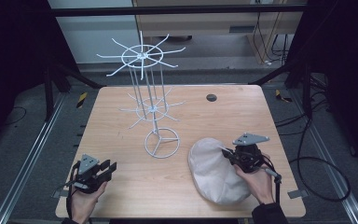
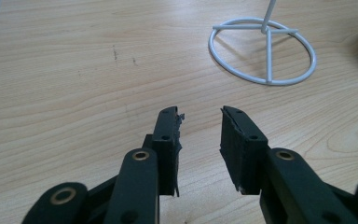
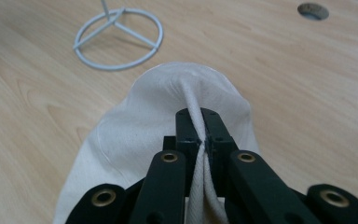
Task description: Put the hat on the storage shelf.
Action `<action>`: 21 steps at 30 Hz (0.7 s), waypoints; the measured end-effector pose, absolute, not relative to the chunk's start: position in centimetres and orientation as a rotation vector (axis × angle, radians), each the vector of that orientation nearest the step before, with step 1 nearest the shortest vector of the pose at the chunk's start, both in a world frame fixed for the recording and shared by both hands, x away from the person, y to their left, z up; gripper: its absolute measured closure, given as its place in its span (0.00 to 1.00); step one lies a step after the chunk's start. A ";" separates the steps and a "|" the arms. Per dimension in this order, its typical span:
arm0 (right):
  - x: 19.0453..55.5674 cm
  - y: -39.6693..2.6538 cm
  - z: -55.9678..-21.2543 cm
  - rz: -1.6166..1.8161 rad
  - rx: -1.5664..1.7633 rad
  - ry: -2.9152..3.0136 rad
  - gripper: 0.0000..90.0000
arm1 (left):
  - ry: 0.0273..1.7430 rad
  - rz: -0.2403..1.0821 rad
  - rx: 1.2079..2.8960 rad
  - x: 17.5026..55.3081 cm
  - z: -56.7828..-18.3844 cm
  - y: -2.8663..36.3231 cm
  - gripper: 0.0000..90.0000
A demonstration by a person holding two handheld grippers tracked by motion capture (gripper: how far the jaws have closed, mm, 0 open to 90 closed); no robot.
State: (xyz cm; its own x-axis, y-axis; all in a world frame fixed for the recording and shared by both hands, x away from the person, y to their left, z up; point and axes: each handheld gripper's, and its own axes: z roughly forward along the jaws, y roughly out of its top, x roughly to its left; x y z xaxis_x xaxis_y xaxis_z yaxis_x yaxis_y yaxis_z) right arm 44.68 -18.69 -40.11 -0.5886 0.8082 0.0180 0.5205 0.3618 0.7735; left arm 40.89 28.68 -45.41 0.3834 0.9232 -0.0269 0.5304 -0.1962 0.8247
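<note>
A cream cloth cap [image 1: 212,172] lies on the wooden table [image 1: 135,186] at the front right. My right gripper [image 1: 227,153] is shut on a pinched fold of its fabric; in the right gripper view the fold [image 3: 196,100] runs up between the closed jaws [image 3: 200,116]. At the front left my left gripper [image 1: 108,169] hovers low over bare wood, open, with nothing between its fingers [image 2: 199,116]. A white wire display rack [image 1: 153,109] with two tiers of radiating hooks stands mid-table on a ring base [image 1: 161,142].
The rack's ring base [image 2: 262,51] lies ahead and to the right of the left jaws, and beyond the cap in the right gripper view [image 3: 119,39]. A round cable hole [image 1: 211,97] sits toward the table's far edge. Cables trail on the floor at the right.
</note>
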 end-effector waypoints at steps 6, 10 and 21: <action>46.7 -18.2 -40.5 1.074 1.167 2.244 0.97 | 1.256 0.630 1.858 40.9 -45.4 28.6 0.75; 47.7 -17.9 -41.1 1.043 1.169 2.263 0.97 | 1.255 0.628 1.860 40.8 -45.4 28.6 0.76; 46.5 -18.7 -40.2 1.143 1.157 2.160 0.67 | 1.218 0.588 1.863 40.4 -45.0 27.8 0.79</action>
